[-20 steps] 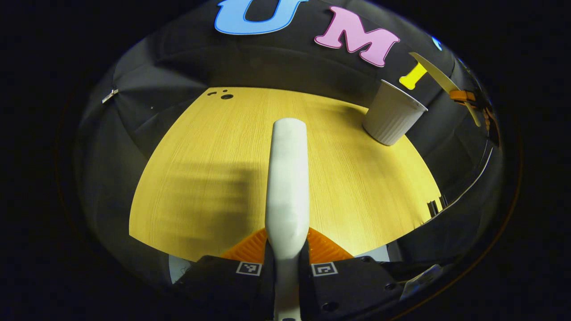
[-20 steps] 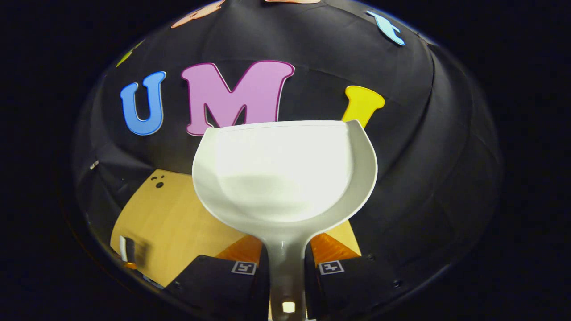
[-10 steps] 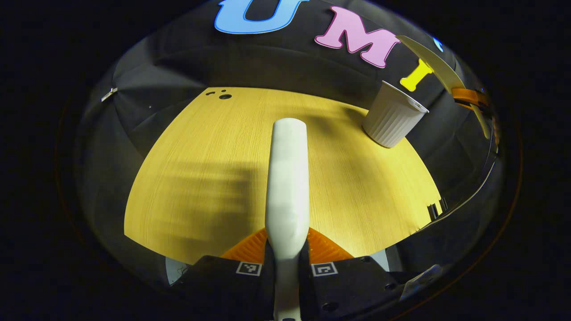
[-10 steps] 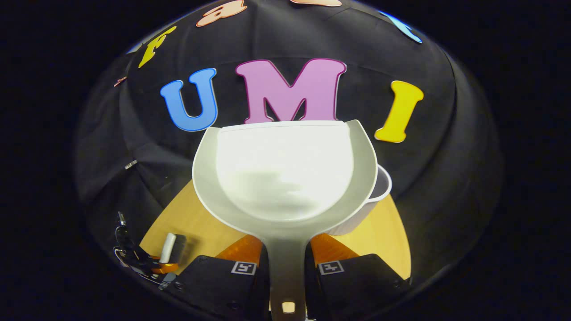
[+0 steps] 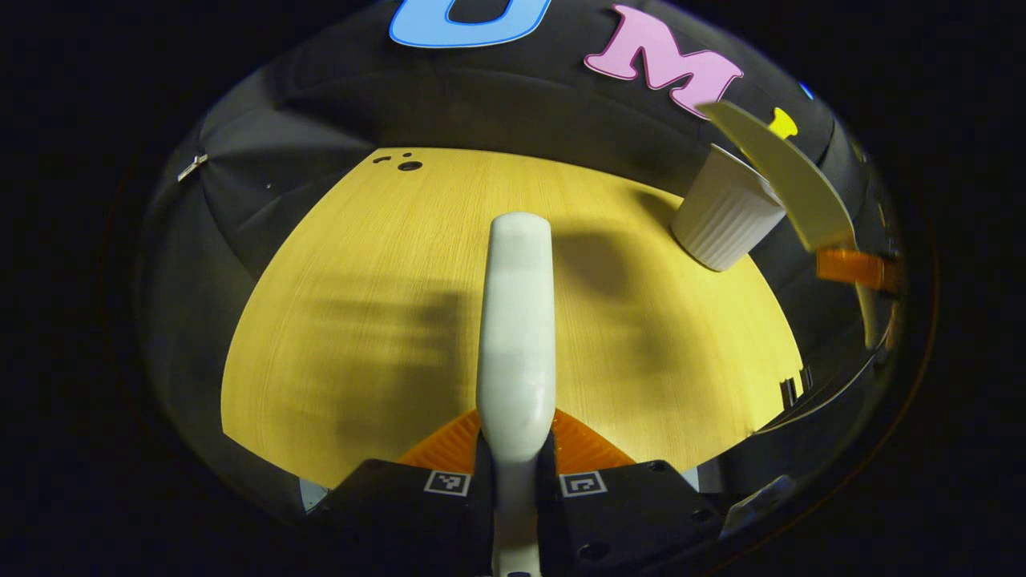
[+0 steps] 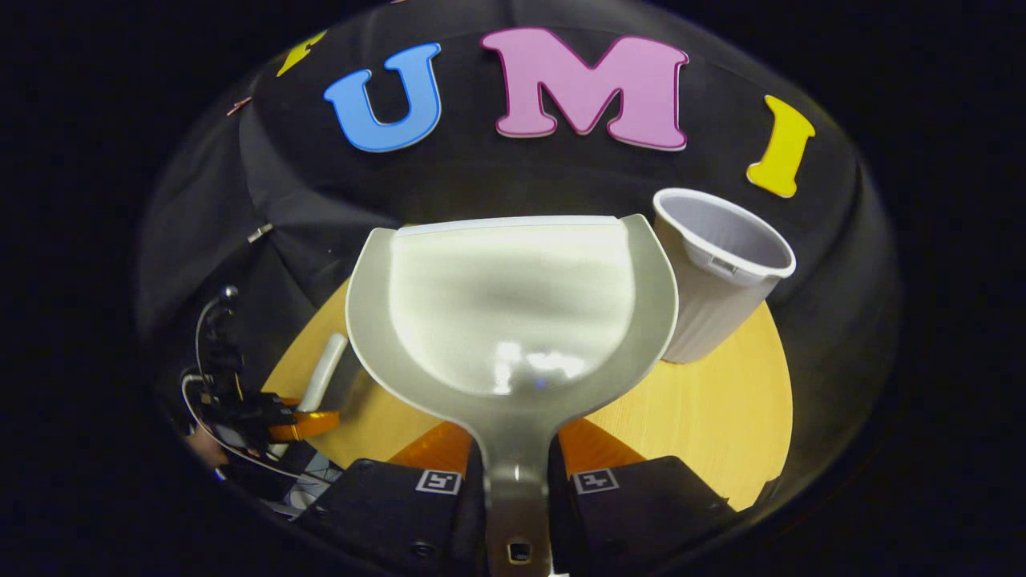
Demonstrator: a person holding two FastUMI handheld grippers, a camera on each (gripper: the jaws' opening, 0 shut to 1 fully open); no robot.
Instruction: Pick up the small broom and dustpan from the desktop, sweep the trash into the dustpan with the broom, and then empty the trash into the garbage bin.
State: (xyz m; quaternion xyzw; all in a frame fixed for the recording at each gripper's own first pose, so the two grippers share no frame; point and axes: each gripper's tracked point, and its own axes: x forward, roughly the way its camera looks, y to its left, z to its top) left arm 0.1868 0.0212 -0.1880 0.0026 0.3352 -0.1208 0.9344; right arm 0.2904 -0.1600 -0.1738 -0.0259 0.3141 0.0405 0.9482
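Broom (image 5: 515, 320): white handle clamped between the 2 fingers of the left gripper (image 5: 514, 473), running forward above the wooden desktop (image 5: 361, 320); bristles hidden from the left gripper view. In the right gripper view the same broom (image 6: 322, 375) appears at far left, small, above the desk edge, with the left gripper (image 6: 300, 422) beneath it.

Dustpan (image 6: 513, 312): white, its stem pinched by both fingers of the right gripper (image 6: 517, 481), scoop facing the camera and tilted up; inside looks bare apart from glare. In the left gripper view only its edge (image 5: 781, 172) is seen, at far right, overlapping the bin's rim.

Garbage bin (image 6: 713, 272): white, ribbed, upright on the desktop's far right part, just right of the dustpan; open mouth seen in the right gripper view, ribbed side (image 5: 725, 224) in the left gripper view.
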